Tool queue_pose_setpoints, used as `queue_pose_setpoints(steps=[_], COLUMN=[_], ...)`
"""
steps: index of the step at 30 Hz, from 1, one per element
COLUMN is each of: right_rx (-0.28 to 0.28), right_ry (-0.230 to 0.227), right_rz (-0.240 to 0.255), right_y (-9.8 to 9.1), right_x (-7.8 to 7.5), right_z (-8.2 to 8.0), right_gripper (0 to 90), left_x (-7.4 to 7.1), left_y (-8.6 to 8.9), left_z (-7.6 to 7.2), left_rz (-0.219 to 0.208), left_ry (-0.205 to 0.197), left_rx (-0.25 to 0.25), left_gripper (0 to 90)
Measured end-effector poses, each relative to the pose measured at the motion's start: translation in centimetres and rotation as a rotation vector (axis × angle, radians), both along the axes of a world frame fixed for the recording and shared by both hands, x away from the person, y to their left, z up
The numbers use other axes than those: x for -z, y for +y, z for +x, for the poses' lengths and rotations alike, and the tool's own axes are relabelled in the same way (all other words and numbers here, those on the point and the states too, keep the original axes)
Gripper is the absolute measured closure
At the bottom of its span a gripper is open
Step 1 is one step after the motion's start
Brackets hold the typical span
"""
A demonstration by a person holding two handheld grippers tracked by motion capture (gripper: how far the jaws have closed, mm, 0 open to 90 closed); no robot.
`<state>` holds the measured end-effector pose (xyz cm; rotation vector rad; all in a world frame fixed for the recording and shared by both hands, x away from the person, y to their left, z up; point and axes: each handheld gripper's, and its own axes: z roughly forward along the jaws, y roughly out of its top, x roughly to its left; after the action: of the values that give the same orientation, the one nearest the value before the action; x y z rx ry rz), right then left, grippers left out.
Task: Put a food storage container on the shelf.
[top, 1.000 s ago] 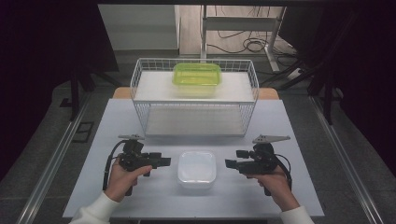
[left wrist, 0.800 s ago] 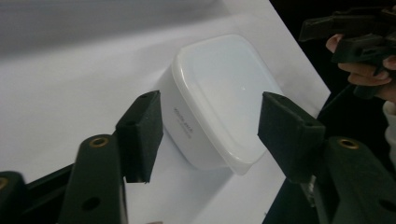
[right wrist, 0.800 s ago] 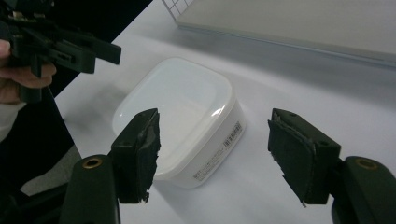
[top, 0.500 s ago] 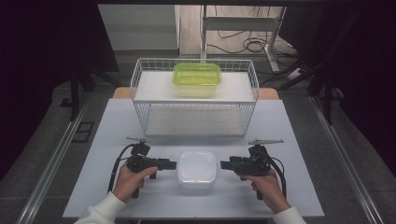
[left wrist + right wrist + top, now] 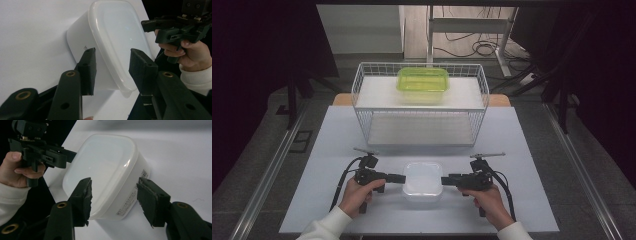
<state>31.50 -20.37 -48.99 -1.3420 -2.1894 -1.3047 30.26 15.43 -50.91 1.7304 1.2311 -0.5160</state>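
Note:
A white lidded container (image 5: 423, 181) sits on the pale table near its front edge. My left gripper (image 5: 401, 178) points at its left end and my right gripper (image 5: 445, 180) at its right end. In the left gripper view the container's rim (image 5: 117, 50) runs between the two pads (image 5: 87, 67), with a gap on both sides. In the right gripper view the container's end (image 5: 110, 177) lies between the pads (image 5: 150, 200), which are apart from its walls. Both grippers' jaws have just been closing and stand open around the container.
A white wire basket (image 5: 421, 107) stands at the back of the table (image 5: 327, 150), with a green lidded container (image 5: 423, 84) on its upper shelf. Bare tabletop lies left and right of the hands. The table's front edge is close behind the wrists.
Both grippers have sunk towards the table and moved inward to the white container's ends. Their jaws stand narrower than before.

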Motion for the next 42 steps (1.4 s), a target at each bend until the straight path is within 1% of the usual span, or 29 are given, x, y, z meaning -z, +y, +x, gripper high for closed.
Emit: queue_pose_setpoints(steps=[2,3,4,5,7,8,9,12,13,15,18,22,23,27,31,42], right_rx=[0.010,0.010,0.013,0.011,0.004,0.005,0.008,0.006,0.004,0.013,0.024,0.043,0.042,0.040,0.025,0.033], right_ry=[0.031,0.030,0.049,0.055,0.050,0.056,0.052,0.078,0.093,0.093,0.110,0.169,0.176,0.181,0.201,0.212], right_rz=[0.024,0.034,0.042,0.050,0.057,0.058,0.059,0.077,0.080,0.075,0.082,0.128,0.129,0.132,0.137,0.148], right_y=[-0.1,-0.2,-0.1,-0.1,0.0,0.1,0.1,0.2,0.2,0.2,0.1,-0.2,-0.3,-0.3,-0.2,-0.3], right_x=[0.2,0.3,0.3,0.3,0.5,0.5,0.6,0.8,0.9,1.0,1.2,1.5,1.6,1.6,1.8,1.7], right_z=[0.1,0.2,0.2,0.2,0.3,0.3,0.4,0.4,0.4,0.4,0.5,0.6,0.7,0.7,0.8,0.7], right_gripper=[48.5,49.5,50.3,51.2,53.0,54.1,55.7,59.8,60.7,63.7,68.4,70.3,70.3,70.2,69.1,71.4], left_x=[0.1,0.1,0.2,0.2,0.4,0.5,0.5,0.8,0.8,0.9,1.0,1.1,1.1,1.0,1.0,0.9], left_y=[-0.1,-0.1,-0.2,-0.2,-0.2,-0.2,-0.2,-0.2,-0.1,0.0,0.0,0.1,0.1,0.0,0.0,0.0], left_z=[0.0,0.1,0.1,0.1,0.2,0.3,0.3,0.3,0.3,0.4,0.4,0.4,0.4,0.3,0.3,0.1], left_rz=[-0.011,-0.014,-0.018,-0.020,-0.024,-0.036,-0.038,-0.052,-0.052,-0.059,-0.067,-0.071,-0.071,-0.069,-0.069,-0.068], left_ry=[0.007,0.009,0.014,0.018,0.025,0.035,0.038,0.047,0.048,0.053,0.060,0.061,0.061,0.059,0.059,0.051], left_rx=[-0.002,-0.003,0.001,0.001,-0.001,-0.002,-0.002,0.000,-0.004,-0.005,-0.008,-0.011,-0.010,-0.010,-0.013,-0.013], left_gripper=[58.5,59.1,59.7,60.2,61.3,61.6,61.8,63.4,64.6,67.6,69.3,69.7,69.7,69.8,70.5,71.2])
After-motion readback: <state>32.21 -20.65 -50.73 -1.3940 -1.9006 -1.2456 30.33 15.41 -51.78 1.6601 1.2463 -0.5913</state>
